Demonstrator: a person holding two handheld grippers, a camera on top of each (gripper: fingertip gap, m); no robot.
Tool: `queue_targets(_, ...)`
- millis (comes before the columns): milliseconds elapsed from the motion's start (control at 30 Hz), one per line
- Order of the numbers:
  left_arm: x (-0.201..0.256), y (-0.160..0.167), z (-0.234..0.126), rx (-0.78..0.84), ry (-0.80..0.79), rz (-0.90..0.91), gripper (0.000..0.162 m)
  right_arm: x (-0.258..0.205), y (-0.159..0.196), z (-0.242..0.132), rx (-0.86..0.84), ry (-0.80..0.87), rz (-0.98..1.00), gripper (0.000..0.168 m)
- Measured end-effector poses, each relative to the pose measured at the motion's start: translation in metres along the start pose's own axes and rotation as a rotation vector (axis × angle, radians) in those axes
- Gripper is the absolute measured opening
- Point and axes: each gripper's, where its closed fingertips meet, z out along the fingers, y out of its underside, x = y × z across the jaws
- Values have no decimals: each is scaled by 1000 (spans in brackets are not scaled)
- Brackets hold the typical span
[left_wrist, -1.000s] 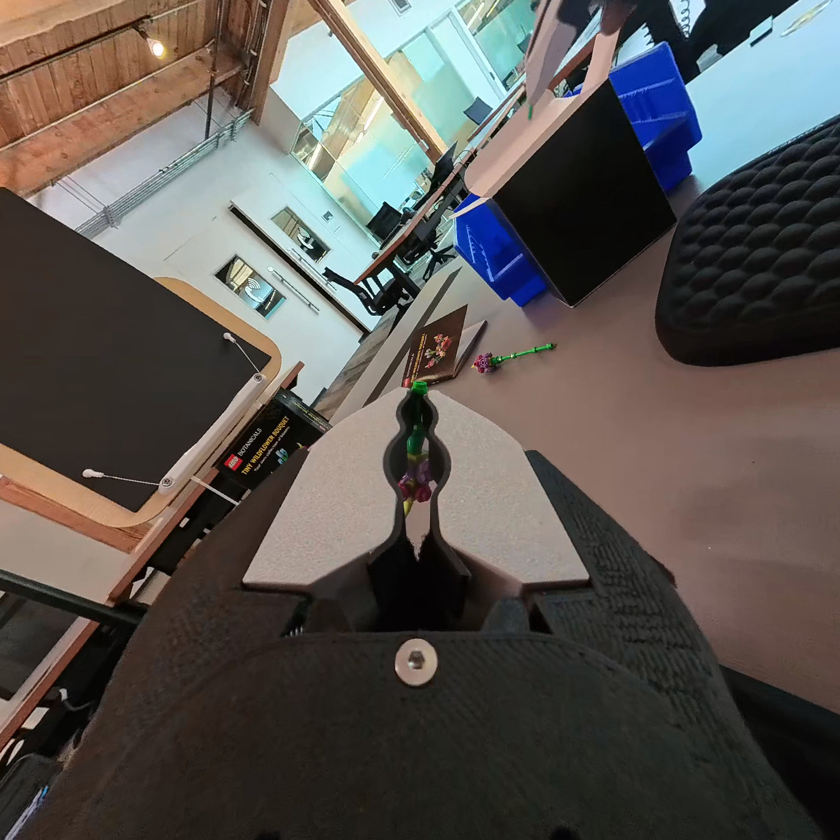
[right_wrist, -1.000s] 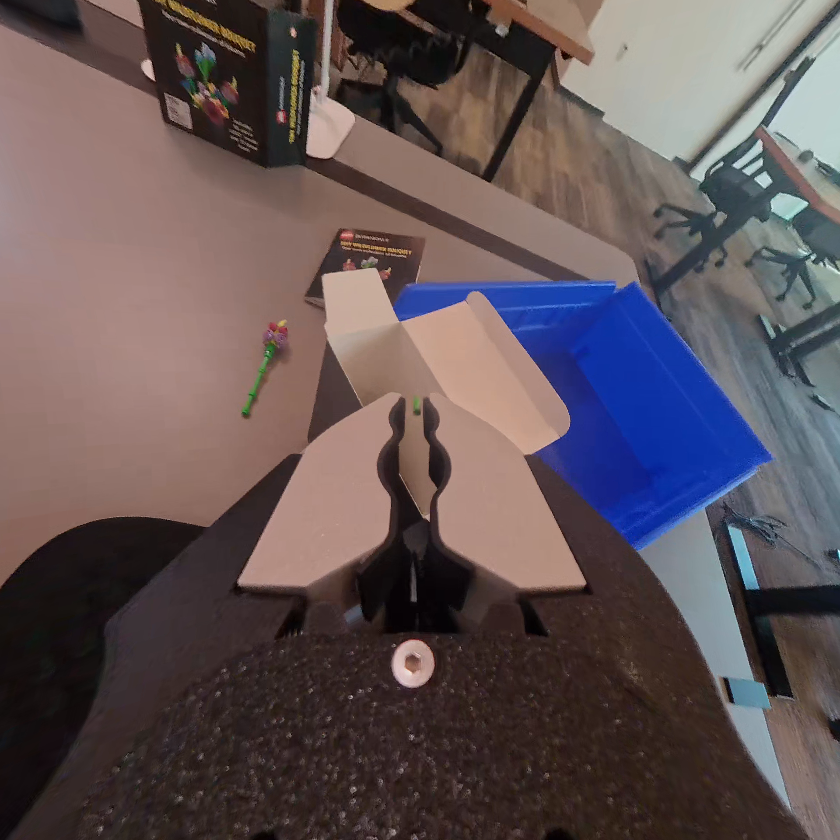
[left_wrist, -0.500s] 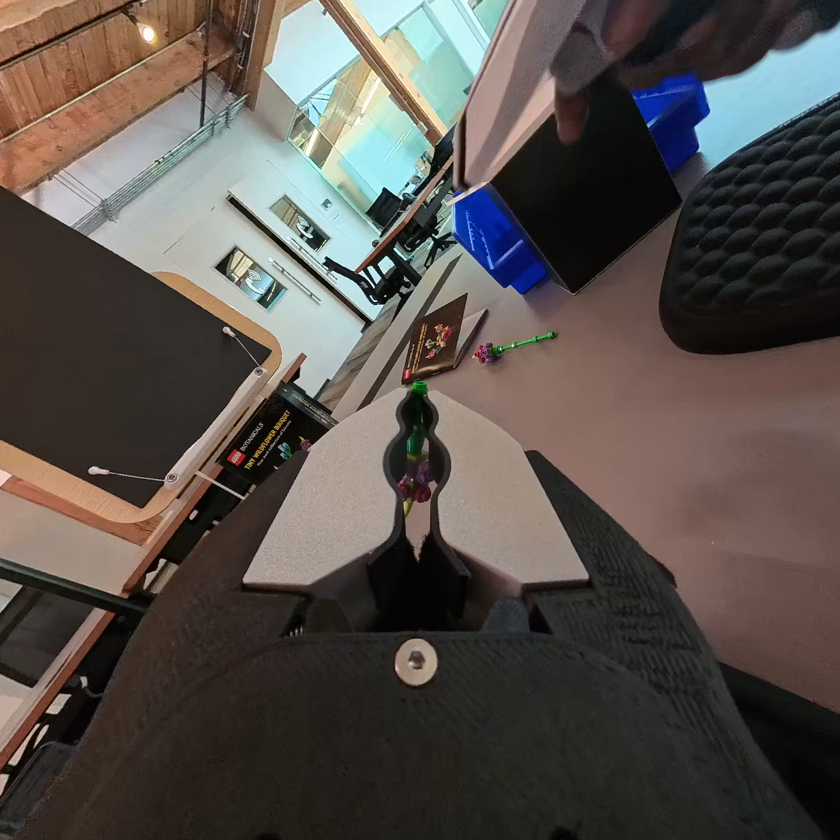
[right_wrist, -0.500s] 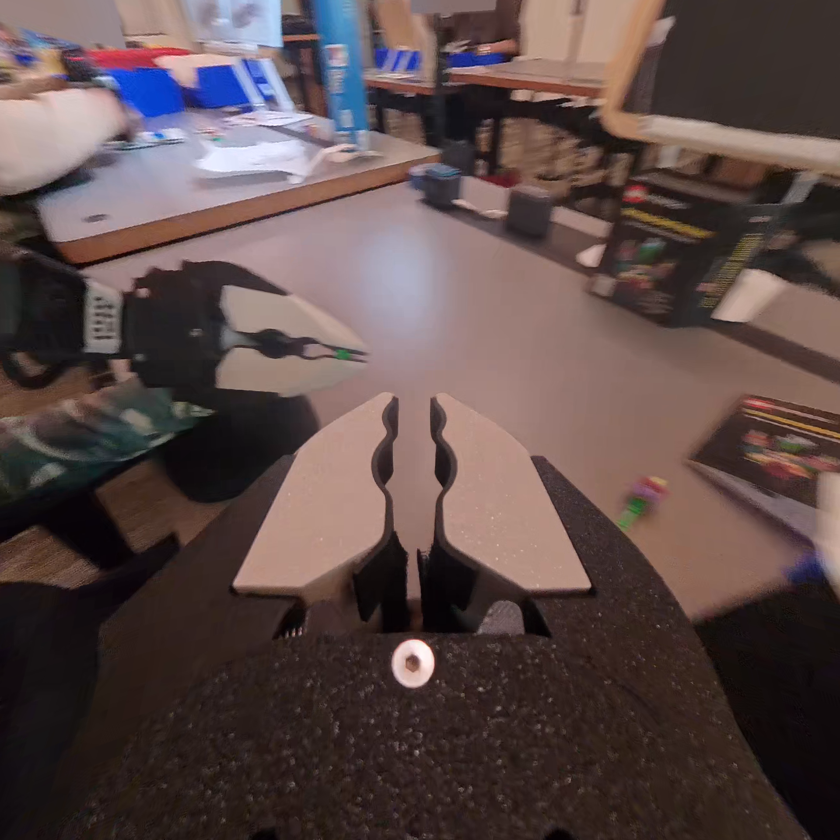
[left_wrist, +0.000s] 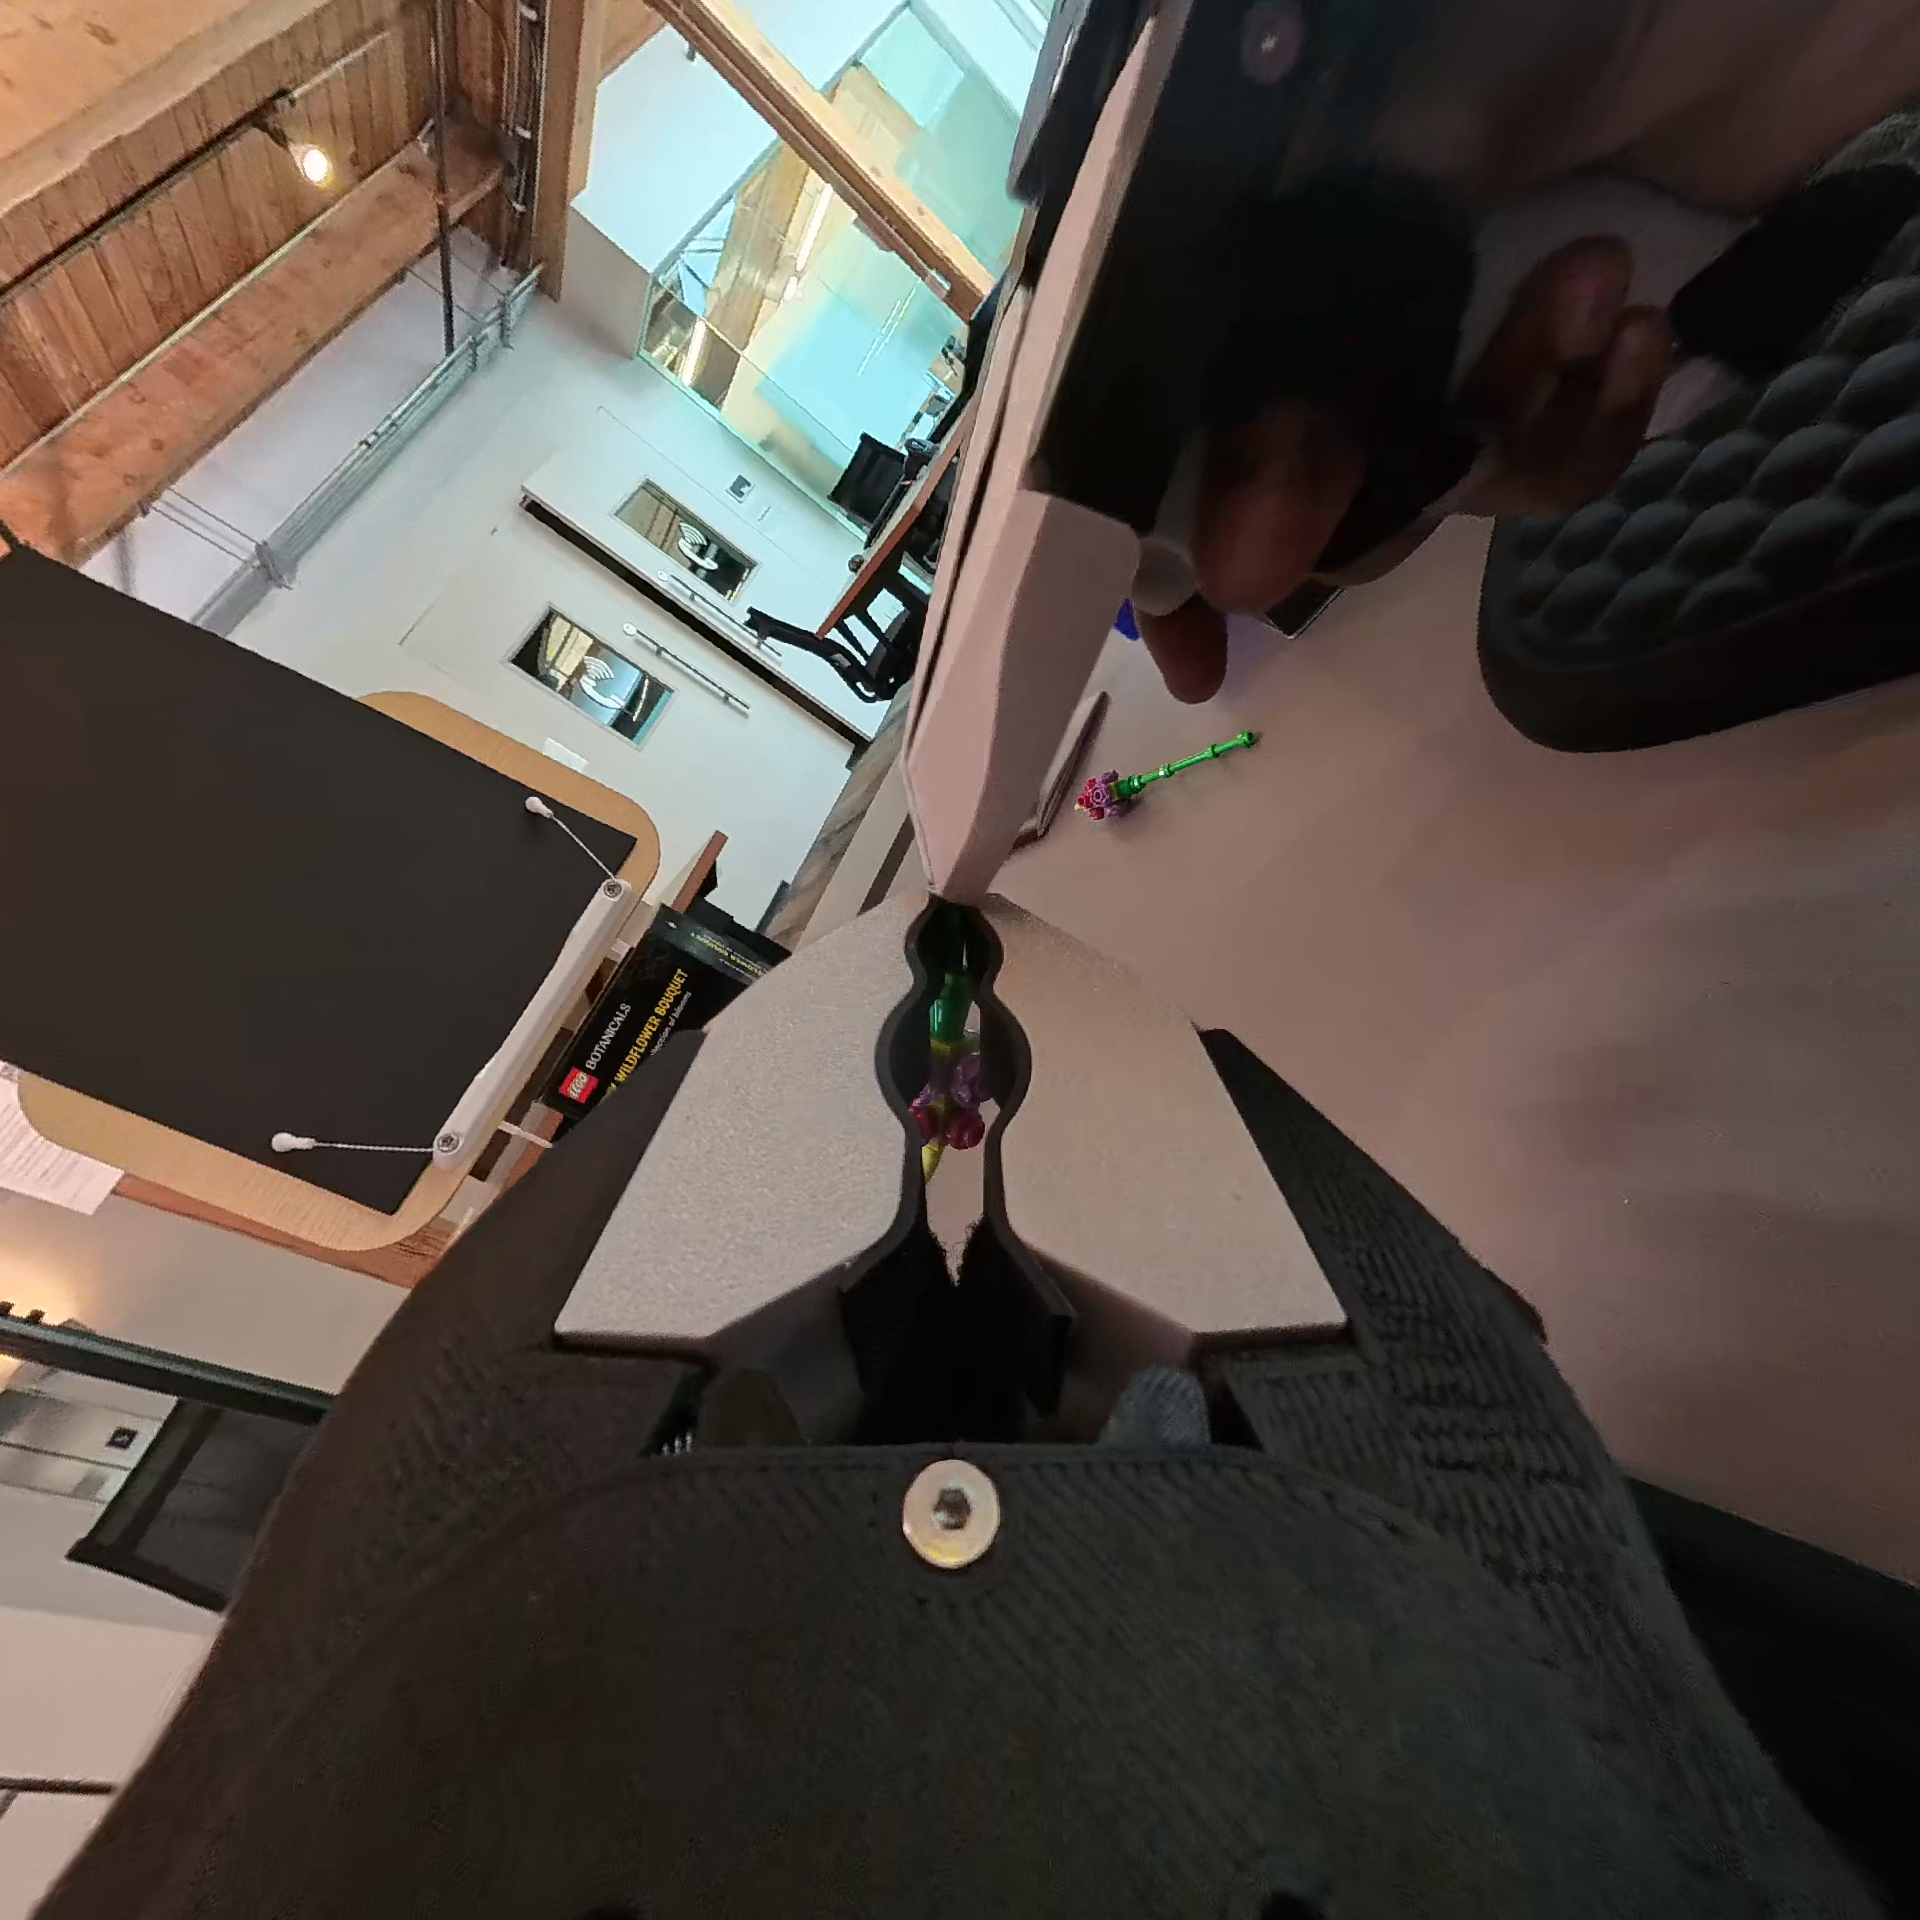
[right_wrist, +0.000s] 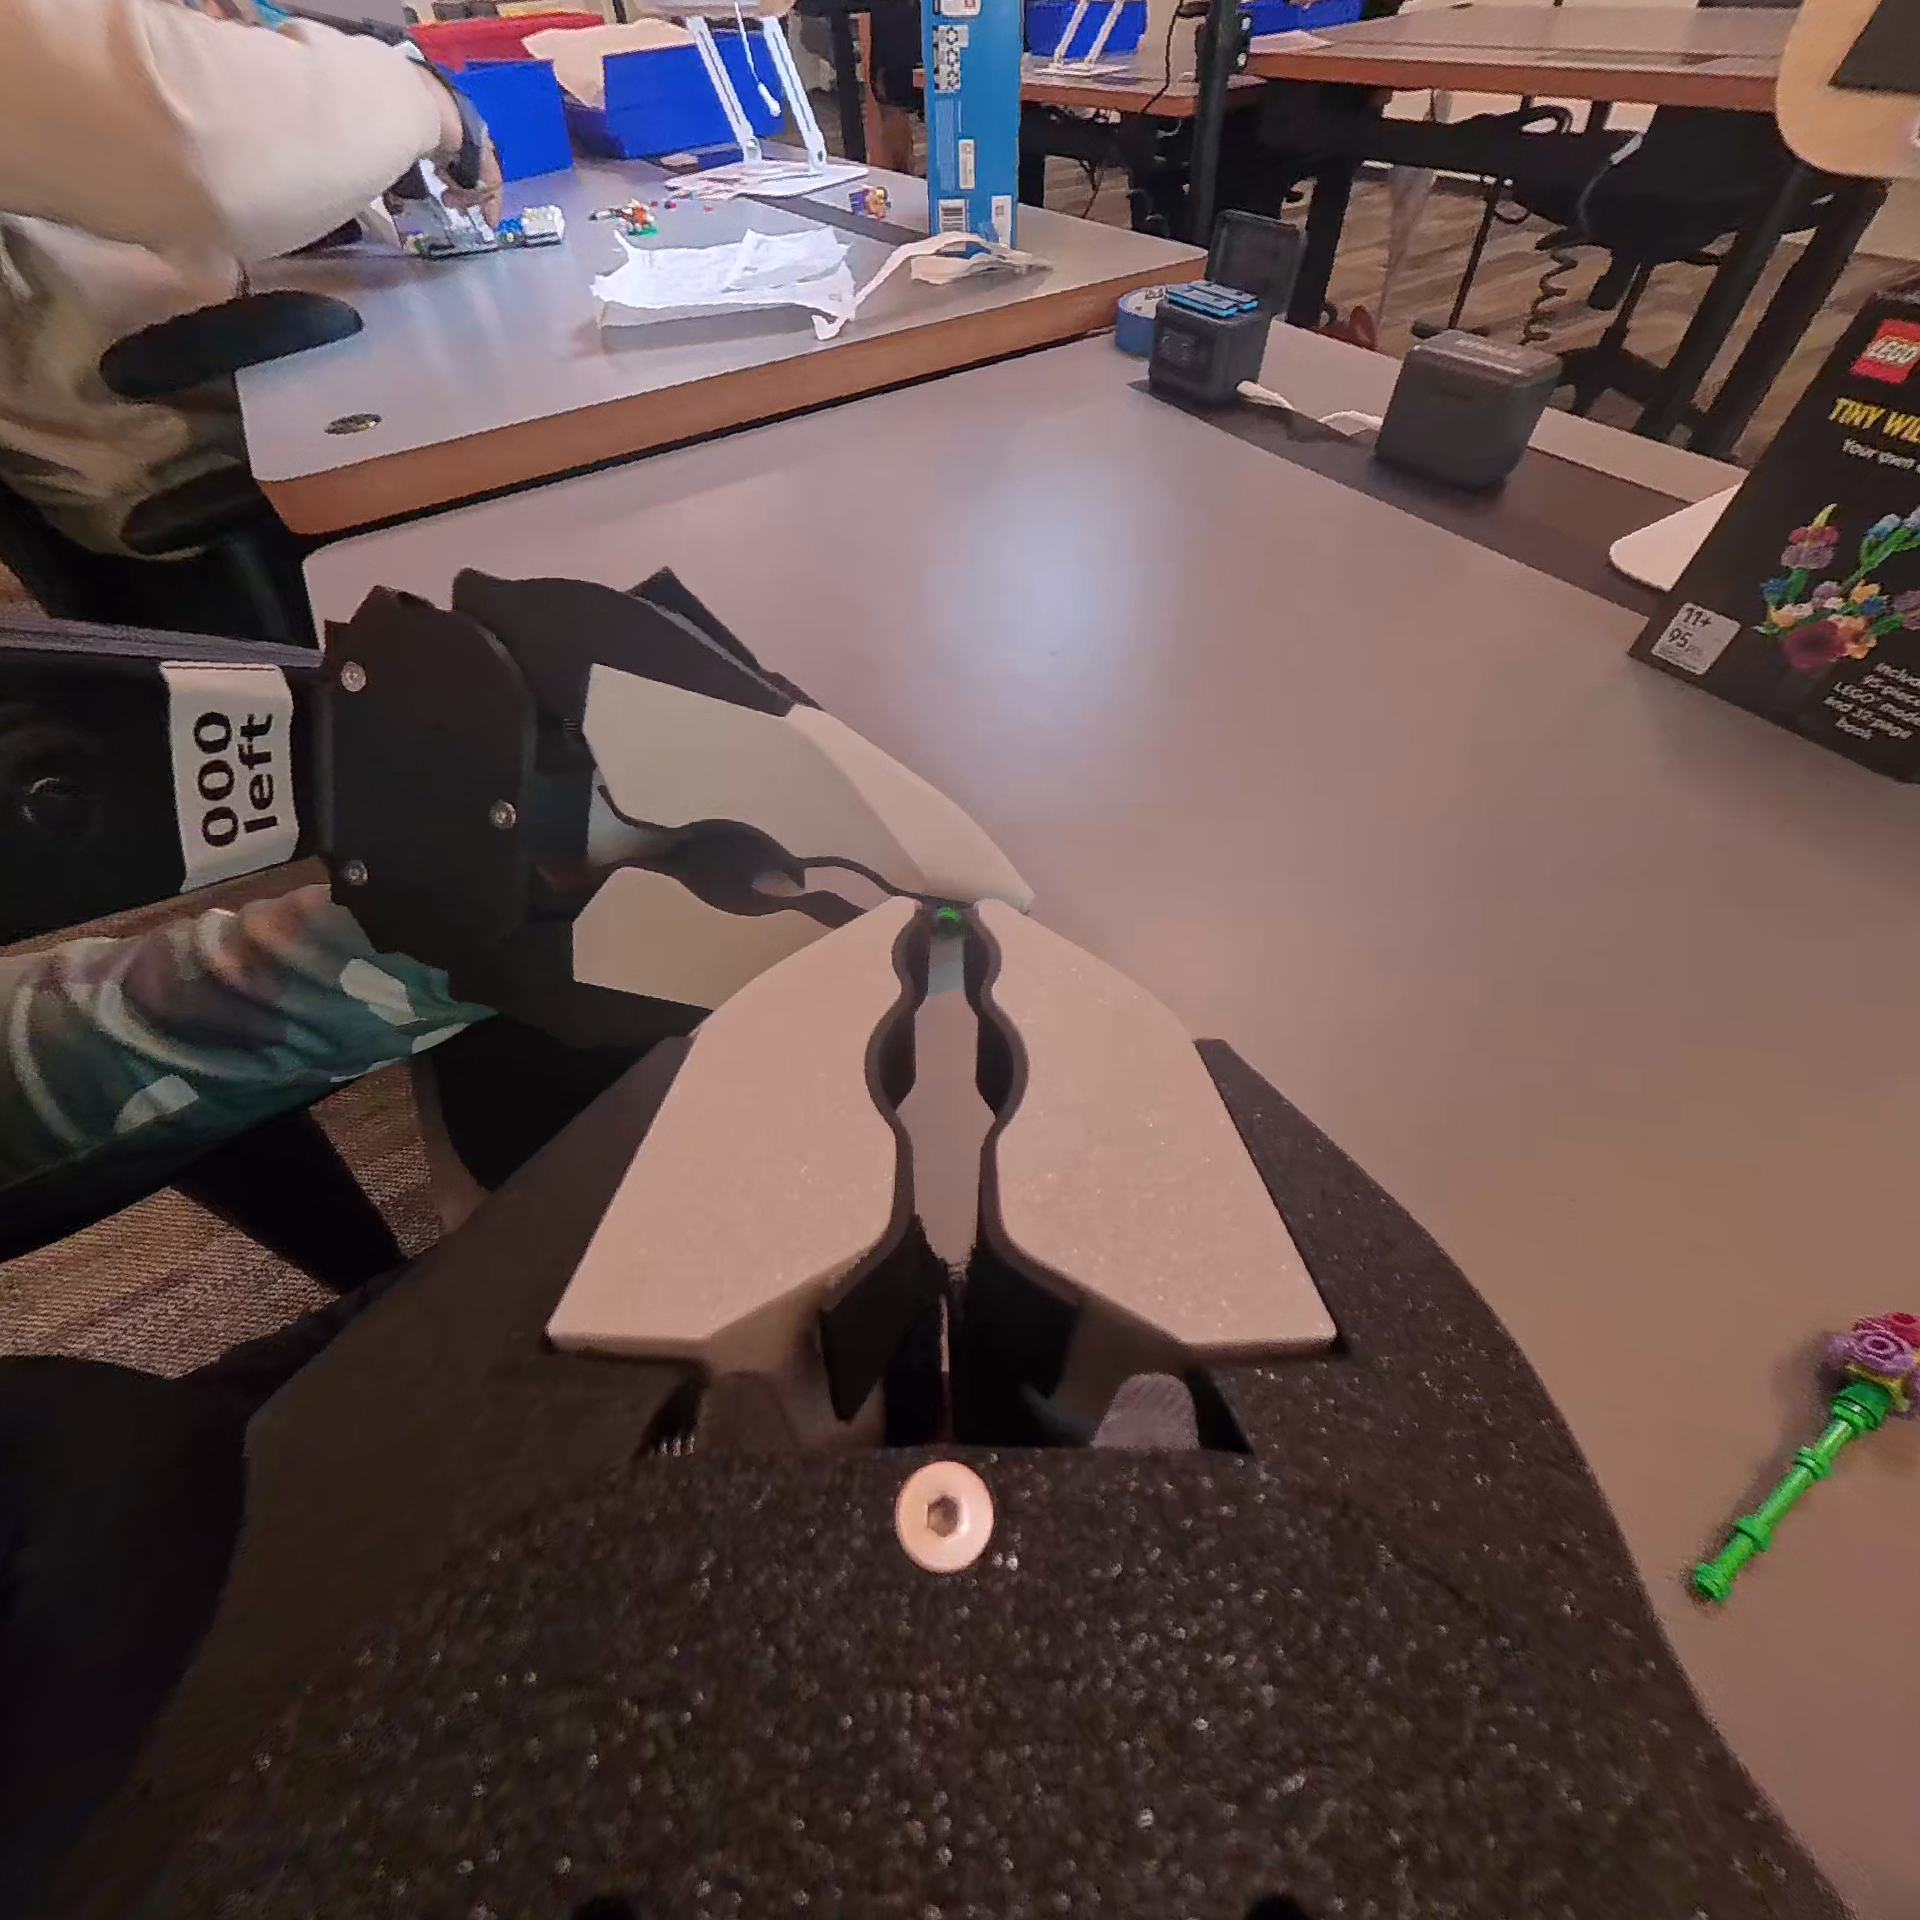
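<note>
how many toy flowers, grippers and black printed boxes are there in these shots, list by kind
toy flowers: 2, one clamped in the left gripper, one lying on the table
grippers: 2, the left one and the right gripper
black box: 1, standing on the table
total: 5

Two toy flowers (left_wrist: 948, 1049) (right_wrist: 1813, 1444), two hand-held grippers (left_wrist: 951, 914) (right_wrist: 940, 914), one dark printed box (right_wrist: 1829, 582), two grey cubes (right_wrist: 1465, 410).

Grey wavy-edged jaws, black textured housings, silver hex screws.
</note>
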Motion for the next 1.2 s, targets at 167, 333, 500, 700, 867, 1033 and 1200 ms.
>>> queue_targets(167, 2, -8, -1, 52, 5, -2, 4, -2, -1, -7, 27, -63, 32, 5)
queue_targets(333, 7, -12, 2, 68, 20, 5, 13, 0, -1, -11, 35, -53, 36, 5)
queue_targets(500, 0, -17, 0, 113, -12, -52, 33, 0, -3, -13, 50, -50, 48, 5)
queue_targets(700, -4, -11, -3, 110, -11, -80, 35, 2, -3, -17, 55, -32, 49, 5)
queue_targets(867, 4, -8, 2, 51, -9, 24, 17, 2, -2, -19, 47, -23, 40, 5)
queue_targets(1033, 6, -8, 2, 34, 0, 30, 8, 3, -1, -19, 45, -11, 34, 5)
queue_targets(1200, 8, -5, 3, 18, 15, 19, 8, 3, 2, -16, 22, 2, 15, 13)
